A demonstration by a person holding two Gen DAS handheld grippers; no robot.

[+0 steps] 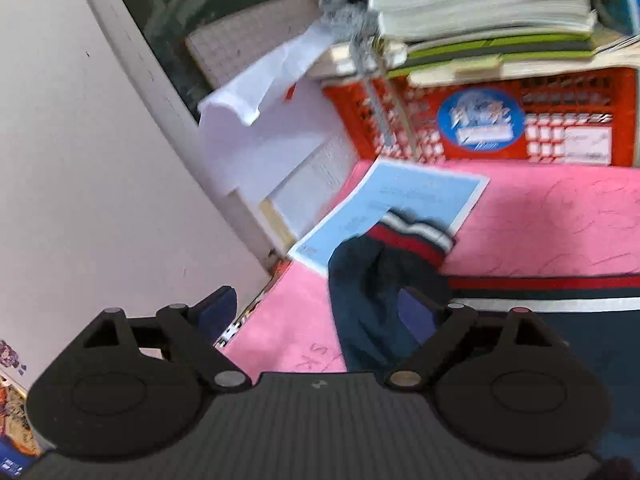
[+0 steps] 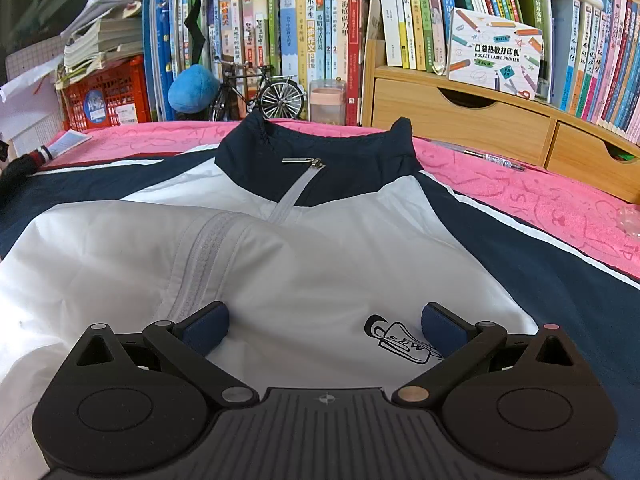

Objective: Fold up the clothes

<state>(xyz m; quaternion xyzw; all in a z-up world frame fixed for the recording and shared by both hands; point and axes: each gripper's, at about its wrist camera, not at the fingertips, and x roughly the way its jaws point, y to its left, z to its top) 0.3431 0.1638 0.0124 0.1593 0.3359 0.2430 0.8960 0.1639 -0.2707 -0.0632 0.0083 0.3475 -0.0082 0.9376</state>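
Between the right gripper's (image 2: 325, 326) parted jaws lies the jacket (image 2: 320, 248).

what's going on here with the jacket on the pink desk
A person with a hand-held gripper in each hand is folding a navy and white jacket spread flat, zipped up, on a pink mat. The left hand-held gripper is open beside the bunched sleeve cuff, which lies partly on a blue booklet; the pads are not pressing on it. The right hand-held gripper is open over the white chest panel, holding nothing.

Packed bookshelf (image 2: 280, 20), wooden drawers (image 2: 460, 120), pink tabletop (image 2: 540, 200), pale wall (image 1: 80, 160)
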